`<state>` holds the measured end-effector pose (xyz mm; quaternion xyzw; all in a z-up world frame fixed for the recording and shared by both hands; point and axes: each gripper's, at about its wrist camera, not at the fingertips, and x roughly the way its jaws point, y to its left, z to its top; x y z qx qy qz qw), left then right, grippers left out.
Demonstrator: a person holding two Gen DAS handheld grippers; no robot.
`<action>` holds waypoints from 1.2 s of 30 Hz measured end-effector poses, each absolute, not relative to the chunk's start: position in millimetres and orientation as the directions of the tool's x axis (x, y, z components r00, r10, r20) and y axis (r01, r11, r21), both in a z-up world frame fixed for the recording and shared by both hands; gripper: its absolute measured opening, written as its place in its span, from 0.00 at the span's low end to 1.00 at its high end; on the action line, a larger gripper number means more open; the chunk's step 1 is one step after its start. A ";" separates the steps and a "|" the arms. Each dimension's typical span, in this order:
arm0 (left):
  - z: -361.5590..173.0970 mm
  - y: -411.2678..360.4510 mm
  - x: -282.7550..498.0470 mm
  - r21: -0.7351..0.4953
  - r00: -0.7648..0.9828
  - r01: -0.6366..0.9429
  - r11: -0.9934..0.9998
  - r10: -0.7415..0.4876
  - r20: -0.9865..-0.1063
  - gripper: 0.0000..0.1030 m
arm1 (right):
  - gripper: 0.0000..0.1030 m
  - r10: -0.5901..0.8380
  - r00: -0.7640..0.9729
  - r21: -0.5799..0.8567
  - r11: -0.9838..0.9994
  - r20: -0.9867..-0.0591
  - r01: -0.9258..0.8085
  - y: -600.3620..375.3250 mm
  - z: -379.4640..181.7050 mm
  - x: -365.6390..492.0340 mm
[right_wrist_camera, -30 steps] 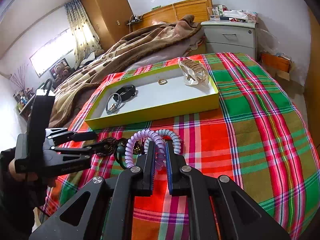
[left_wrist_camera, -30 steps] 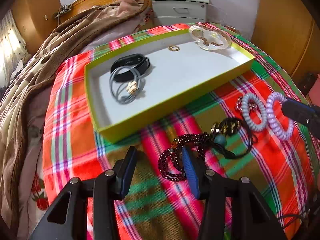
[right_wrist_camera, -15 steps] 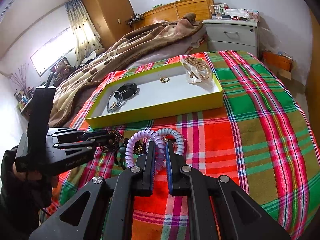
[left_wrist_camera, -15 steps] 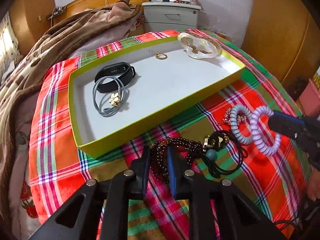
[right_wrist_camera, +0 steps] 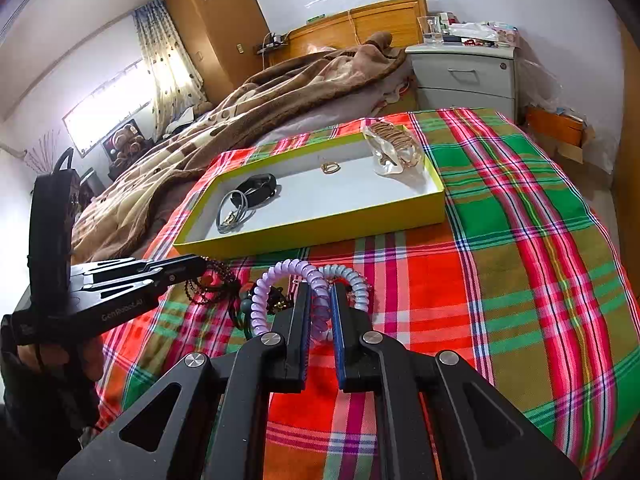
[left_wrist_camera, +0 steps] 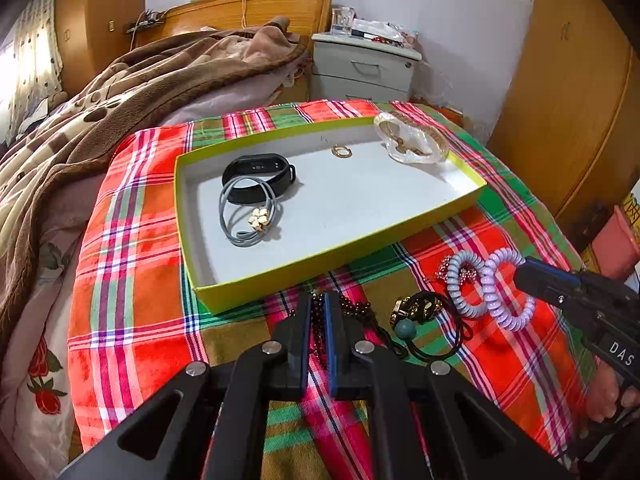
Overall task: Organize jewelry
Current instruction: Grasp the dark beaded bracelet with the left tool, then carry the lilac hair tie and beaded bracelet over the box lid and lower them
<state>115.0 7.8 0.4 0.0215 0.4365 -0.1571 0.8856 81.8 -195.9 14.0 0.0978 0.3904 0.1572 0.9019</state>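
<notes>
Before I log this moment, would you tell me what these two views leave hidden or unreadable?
- Left wrist view: most of the dark bead bracelet is hidden behind the left gripper, whose jaws have just been closing on it.
- Right wrist view: the lower loop of the purple coil tie is hidden behind the right gripper.
- Both views: the contents of the clear pouch in the yellow-green tray are too small.

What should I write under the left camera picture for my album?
Left gripper, jaws just closing, pinches dark bead bracelet beside the yellow tray.
</notes>
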 end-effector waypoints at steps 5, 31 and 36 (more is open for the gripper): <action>12.8 10.9 108.5 -0.123 0.590 0.302 0.946 -0.286 -0.755 0.07 | 0.10 0.358 0.659 0.299 0.932 -0.661 -0.206 -198.4 19.5 79.7; 65.3 15.9 138.9 -0.183 0.660 0.315 0.931 -0.353 -0.663 0.07 | 0.10 0.295 0.726 0.209 0.955 -0.622 -0.209 -193.7 61.6 124.9; 66.6 14.0 162.6 -0.203 0.654 0.314 0.927 -0.367 -0.662 0.07 | 0.10 0.269 0.714 0.186 0.963 -0.647 -0.195 -190.6 55.1 151.0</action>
